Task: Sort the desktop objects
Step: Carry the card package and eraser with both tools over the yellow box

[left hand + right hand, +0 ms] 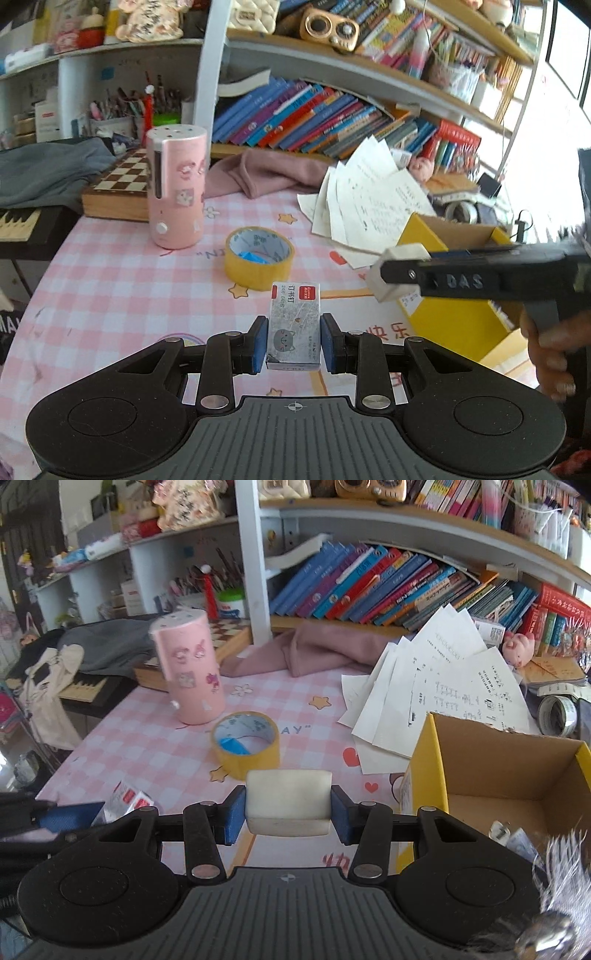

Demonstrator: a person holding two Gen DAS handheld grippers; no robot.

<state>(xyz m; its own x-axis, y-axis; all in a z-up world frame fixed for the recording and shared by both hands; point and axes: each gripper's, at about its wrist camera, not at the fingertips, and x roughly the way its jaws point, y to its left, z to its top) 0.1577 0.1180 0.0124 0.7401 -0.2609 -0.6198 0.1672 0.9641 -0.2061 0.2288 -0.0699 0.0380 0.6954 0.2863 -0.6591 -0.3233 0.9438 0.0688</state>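
Observation:
My left gripper is shut on a small staple box with a cat drawing, low over the pink checked tablecloth. My right gripper is shut on a white eraser; in the left wrist view the eraser hangs beside the yellow cardboard box. In the right wrist view the box is open at the right, with small items in its bottom. A yellow tape roll lies just beyond the staple box; it also shows in the right wrist view.
A pink cylinder holder stands at back left, before a chessboard box. Loose papers lean behind the yellow box. A pink cloth and a bookshelf lie at the back. A tape roll sits far right.

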